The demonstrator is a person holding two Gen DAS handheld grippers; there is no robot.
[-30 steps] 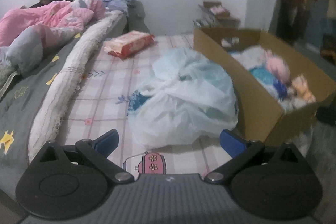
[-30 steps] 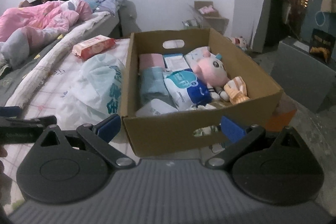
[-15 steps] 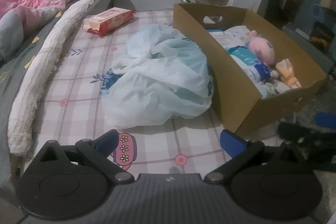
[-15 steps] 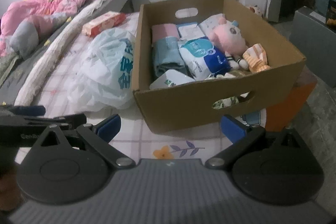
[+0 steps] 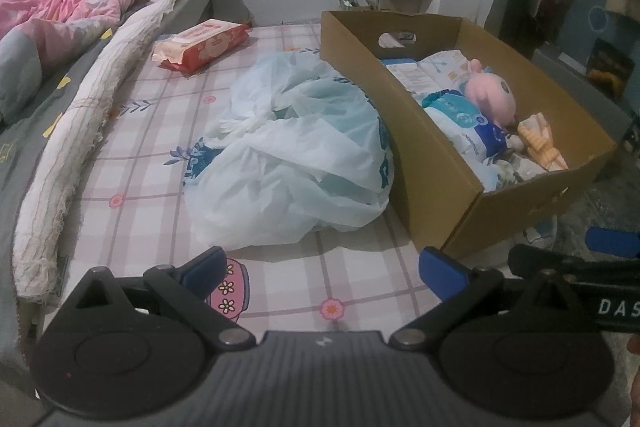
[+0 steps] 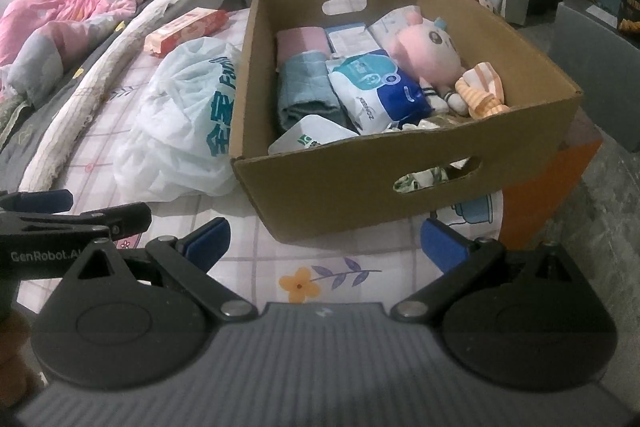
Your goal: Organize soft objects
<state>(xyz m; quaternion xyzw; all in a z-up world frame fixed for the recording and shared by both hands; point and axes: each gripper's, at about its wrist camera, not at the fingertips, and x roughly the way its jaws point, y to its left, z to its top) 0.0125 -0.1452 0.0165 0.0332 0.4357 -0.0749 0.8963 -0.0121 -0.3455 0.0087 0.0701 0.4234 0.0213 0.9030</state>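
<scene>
Nearest, the left gripper [image 5: 322, 269] and the right gripper [image 6: 324, 241] both hover low over the bed [image 5: 280, 291], jaws released and holding nothing. Beyond them the cardboard box [image 6: 344, 179] sits on the bed's edge. Inside it lie a folded teal cloth [image 6: 306, 93], a blue-and-white soft pack [image 6: 380, 89], a pink plush toy [image 6: 424, 49] and an orange striped cloth [image 6: 482, 91]. Just left of the box, touching its side, slumps a crumpled pale plastic bag [image 5: 296, 155]. Farther back from the box lies a red wipes pack [image 5: 200, 45].
</scene>
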